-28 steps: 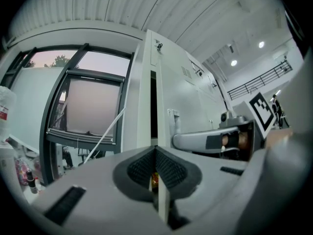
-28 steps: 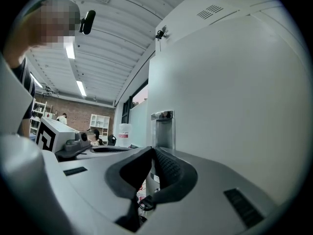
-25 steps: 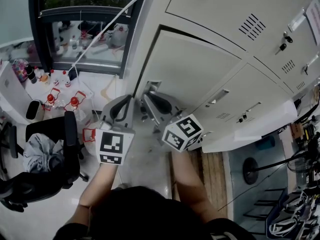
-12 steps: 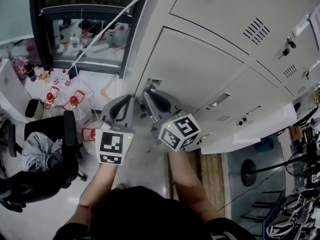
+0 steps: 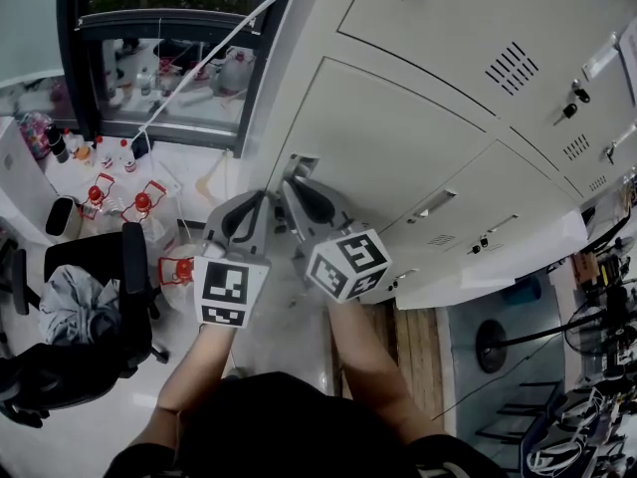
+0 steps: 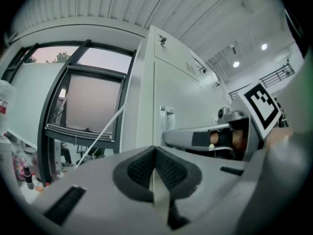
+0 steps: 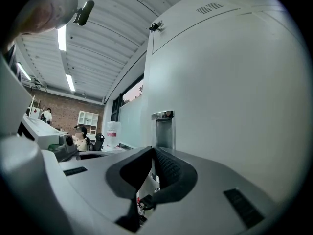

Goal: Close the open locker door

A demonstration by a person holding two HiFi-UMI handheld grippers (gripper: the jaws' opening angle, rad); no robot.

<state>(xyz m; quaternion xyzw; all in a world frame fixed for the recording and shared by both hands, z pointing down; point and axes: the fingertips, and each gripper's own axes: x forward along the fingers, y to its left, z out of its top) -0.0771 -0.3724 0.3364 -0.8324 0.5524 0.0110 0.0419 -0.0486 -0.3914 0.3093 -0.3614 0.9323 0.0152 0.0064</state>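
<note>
the left gripper [image 6: 154, 155] has its jaws pressed together, ribbed pads meeting with nothing between them. the right gripper [image 7: 153, 155] is the same at the tips: jaws closed and empty, with only a small gap lower down where the pads curve apart.

both point at the locker door [image 5: 398, 137], side by side. the right one's tip is just beside the recessed metal handle [image 7: 164, 126] near the door's edge. the left one sits a little further out, toward the corner of the cabinet [image 5: 428, 8]. whether either tip actually touches the panel can't be told from these views.

the door looks almost flush with the cabinet front, so i judge the closing to be near its end — a last push rather than a swing. the next move calls for no grasp. it needs a flat, steady shove with the closed tips on the panel next to the handle, straight into the cabinet, until the seam evens out and the latch catches.

further right a white panel [image 5: 498, 257] juts out from the row of lockers — possibly another door standing open, i can't say.

beyond the cabinet's corner there is a dark-framed window [image 6: 93, 106], and an office chair [image 5: 100, 307] stands on the floor to the left.
</note>
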